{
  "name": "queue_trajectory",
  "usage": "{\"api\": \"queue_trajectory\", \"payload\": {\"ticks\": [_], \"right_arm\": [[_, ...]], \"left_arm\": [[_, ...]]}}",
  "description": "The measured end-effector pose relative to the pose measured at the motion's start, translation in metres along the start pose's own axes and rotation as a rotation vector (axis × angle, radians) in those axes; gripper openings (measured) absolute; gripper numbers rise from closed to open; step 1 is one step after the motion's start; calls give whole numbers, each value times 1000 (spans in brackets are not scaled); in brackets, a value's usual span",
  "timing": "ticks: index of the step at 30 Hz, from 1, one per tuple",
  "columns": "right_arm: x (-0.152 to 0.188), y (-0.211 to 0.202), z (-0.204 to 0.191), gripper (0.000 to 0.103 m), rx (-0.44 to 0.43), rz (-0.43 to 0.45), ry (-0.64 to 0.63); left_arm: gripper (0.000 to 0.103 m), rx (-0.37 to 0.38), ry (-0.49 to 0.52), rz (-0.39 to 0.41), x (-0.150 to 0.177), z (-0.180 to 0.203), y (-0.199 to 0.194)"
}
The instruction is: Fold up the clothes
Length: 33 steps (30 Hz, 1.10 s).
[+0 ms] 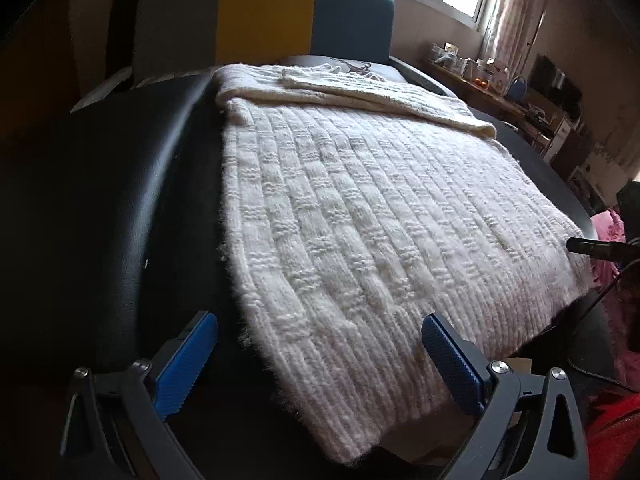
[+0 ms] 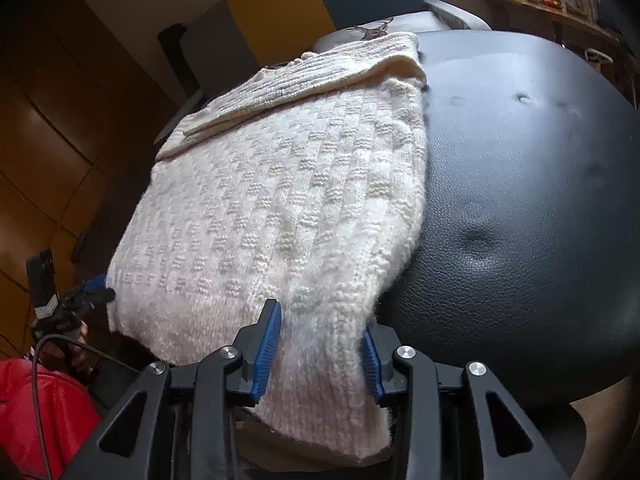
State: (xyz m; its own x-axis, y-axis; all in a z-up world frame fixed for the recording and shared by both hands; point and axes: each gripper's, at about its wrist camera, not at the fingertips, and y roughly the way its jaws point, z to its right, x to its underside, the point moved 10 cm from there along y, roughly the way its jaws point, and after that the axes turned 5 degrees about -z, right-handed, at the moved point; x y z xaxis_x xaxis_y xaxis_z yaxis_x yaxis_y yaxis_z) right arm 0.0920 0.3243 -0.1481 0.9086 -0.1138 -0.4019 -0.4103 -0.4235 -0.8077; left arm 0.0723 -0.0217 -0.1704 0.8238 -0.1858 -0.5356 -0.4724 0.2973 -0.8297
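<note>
Cream knit sweater (image 1: 360,216) lies flat on the black leather table (image 1: 120,200), one sleeve folded across its far end. From my left wrist, my left tongs (image 1: 320,364) gape wide over its near left corner, touching nothing. From my right wrist, my right tongs (image 2: 322,350) straddle the sweater's (image 2: 280,208) bunched hem, part-open; whether they pinch it, I cannot tell.

A cream, chunky-knit sweater (image 1: 360,208) lies flat on a black padded surface (image 2: 520,208), its ribbed hem hanging over the near edge and a sleeve folded across the far end.
</note>
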Motion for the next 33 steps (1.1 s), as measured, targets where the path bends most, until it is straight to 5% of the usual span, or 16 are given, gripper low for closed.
{"api": "queue_trajectory", "payload": {"ticks": [1,3,9,16,27,33], "right_arm": [[0,-1,1,34,-6,2,14],[0,-2,6,25,-6,3,42],[0,3,-4,12,45,-20,-3],[-7,-9,-6,10,-160,10,131],[-9,-57,-36,10,-577,140,259],[-3,-98,-53,10,-783,264,324]], "left_arm": [[93,2,1,4,-1,0,-1],[59,2,-2,10,-4,0,-2],[19,87,-6,-20,-10,9,0],[17,286,-179,-14,-25,-8,-29],[16,498,-241,44,-30,0,-86],[6,665,-377,145,-38,-11,-143]]}}
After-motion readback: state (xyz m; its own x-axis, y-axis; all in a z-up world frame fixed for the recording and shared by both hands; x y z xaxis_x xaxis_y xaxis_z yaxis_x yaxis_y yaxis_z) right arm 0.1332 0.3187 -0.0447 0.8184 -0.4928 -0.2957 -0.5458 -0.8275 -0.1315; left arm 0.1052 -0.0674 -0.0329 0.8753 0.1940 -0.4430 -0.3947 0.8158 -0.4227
